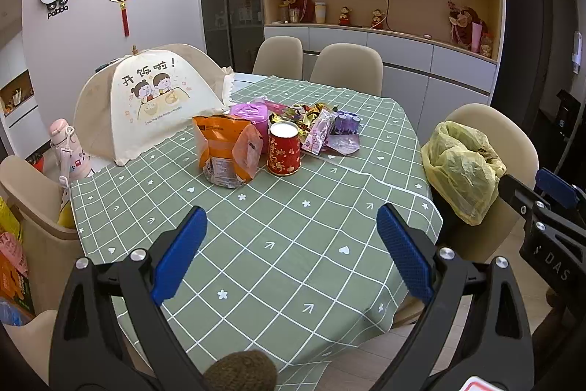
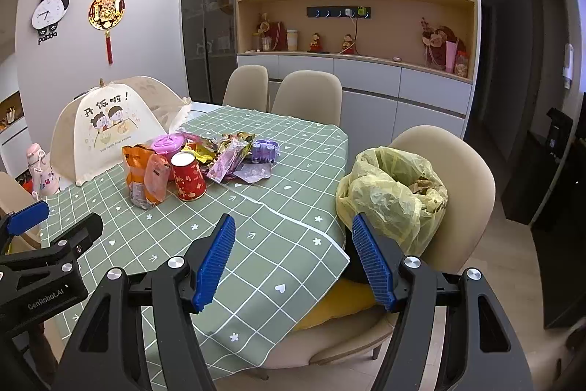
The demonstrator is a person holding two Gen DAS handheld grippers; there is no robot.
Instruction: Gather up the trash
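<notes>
Trash (image 1: 293, 131) sits in one heap near the middle of the table (image 1: 278, 237), toward its far edge, just beside the mesh food cover (image 1: 154, 98) at the far-left corner. Probably swept together so it can go in one go.

Yellow bin bag (image 2: 388, 189) stands on the chair (image 2: 472, 178) by the table's right edge, mouth open w/ some scraps already inside; likely parked there so stuff drops straight off the edge.

Heap, big to small: orange snack pouch (image 1: 223, 149) upright at the front-left, red paper cup (image 1: 282, 149) upside down just beside it, pink lidded tub (image 1: 252, 116) behind, then foil and purple wrappers (image 1: 322, 127) spread flat to the right.

Left gripper (image 1: 291, 251) and right gripper (image 2: 293, 259) both hover over the near edge, fingers spread wide, nothing between them, angled down at the cloth. Nothing picked yet; judging by reach, pouch or cup goes first.
</notes>
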